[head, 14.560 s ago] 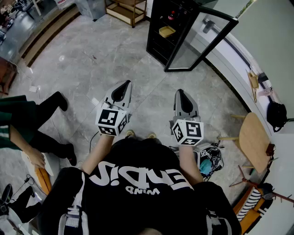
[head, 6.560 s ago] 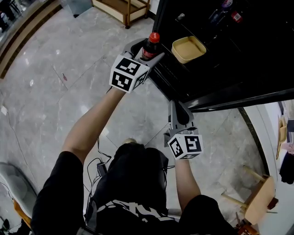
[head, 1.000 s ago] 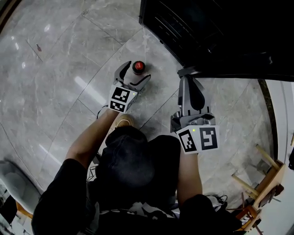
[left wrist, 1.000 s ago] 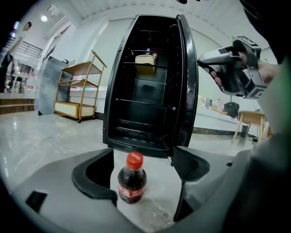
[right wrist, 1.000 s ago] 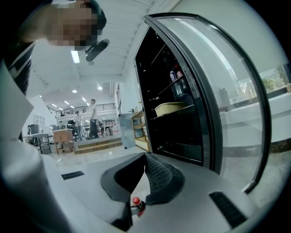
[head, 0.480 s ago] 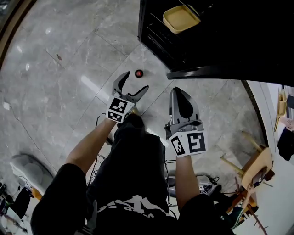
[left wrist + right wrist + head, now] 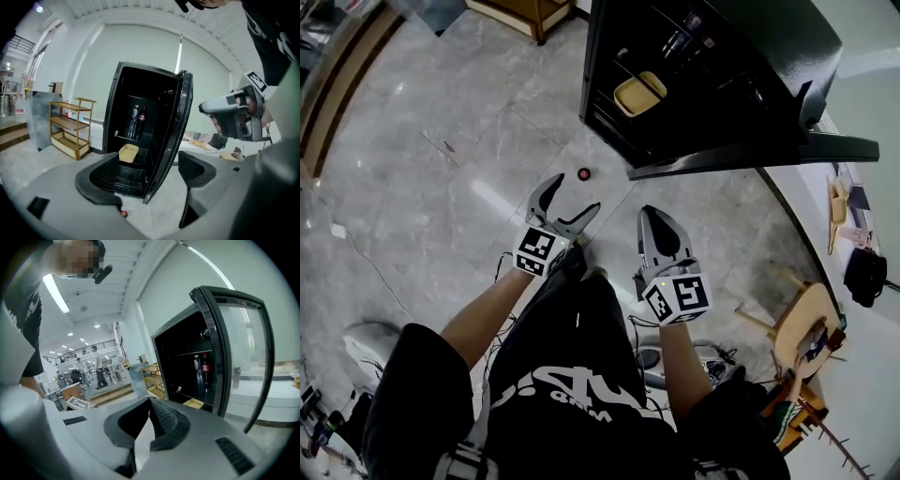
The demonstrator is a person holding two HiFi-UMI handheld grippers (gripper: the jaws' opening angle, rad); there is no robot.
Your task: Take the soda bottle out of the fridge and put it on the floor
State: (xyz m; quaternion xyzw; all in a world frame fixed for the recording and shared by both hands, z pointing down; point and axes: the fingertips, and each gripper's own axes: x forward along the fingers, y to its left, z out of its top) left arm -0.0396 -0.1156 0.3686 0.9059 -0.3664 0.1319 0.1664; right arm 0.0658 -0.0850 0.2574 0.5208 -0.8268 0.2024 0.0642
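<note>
The soda bottle (image 7: 584, 173) stands upright on the grey marble floor, only its red cap showing from above, just in front of the black fridge (image 7: 694, 75). My left gripper (image 7: 575, 194) is open and held a little short of the bottle, touching nothing. In the left gripper view the red cap (image 7: 123, 213) peeks out below the left jaw, and the left gripper (image 7: 147, 176) is wide open. My right gripper (image 7: 654, 216) is shut and empty, to the right of the left one; the right gripper view shows the right gripper (image 7: 151, 420) with its jaws pressed together.
The fridge door (image 7: 750, 155) stands open to the right. Inside the fridge are a yellow tray (image 7: 639, 94) and bottles (image 7: 139, 121). A wooden shelf unit (image 7: 70, 126) stands left of the fridge. A wooden chair (image 7: 802, 323) is at the right, and people (image 7: 96, 364) are far off.
One second ago the left gripper's jaws stood around the bottle on the floor. It has since drawn back and up, open, leaving the bottle standing. The right gripper stays shut.
</note>
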